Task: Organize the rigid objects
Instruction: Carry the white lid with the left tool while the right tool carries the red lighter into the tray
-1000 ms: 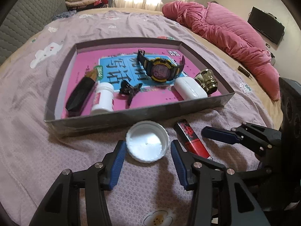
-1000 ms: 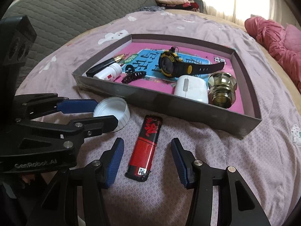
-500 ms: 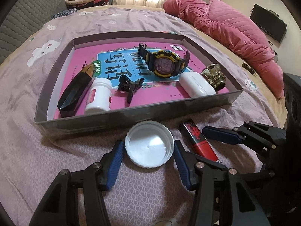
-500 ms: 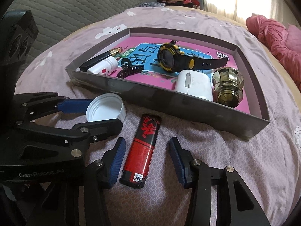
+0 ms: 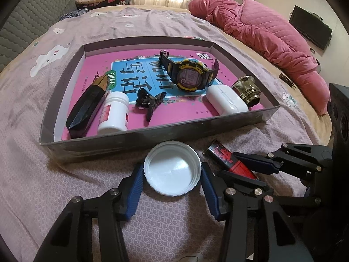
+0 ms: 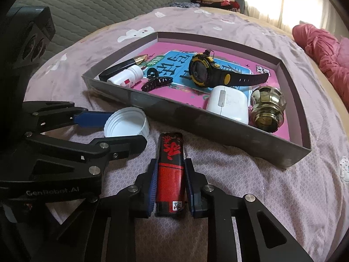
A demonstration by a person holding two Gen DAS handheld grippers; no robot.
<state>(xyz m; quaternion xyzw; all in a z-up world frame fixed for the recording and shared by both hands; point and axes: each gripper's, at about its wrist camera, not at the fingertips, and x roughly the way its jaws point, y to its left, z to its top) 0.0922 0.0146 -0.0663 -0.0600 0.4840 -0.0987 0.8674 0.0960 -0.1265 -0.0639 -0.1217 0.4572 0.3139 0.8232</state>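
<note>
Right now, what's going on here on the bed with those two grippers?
A person is tidying small items into a shallow cardboard tray on the bed. The right gripper is closing on a red and black lighter, its pads against both sides. The left gripper straddles an upturned white jar lid and is closing, not yet clearly gripping it. Both things lie just outside the tray. Already inside are a digital watch, a white pill bottle, a hair claw, a white earbud case and a brass-coloured cap.

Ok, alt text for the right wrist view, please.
The right claw is closing on a red and black lighter lying on a purple bedspread. Beside it, the left claw straddles a white lid, before a tray of small items.
</note>
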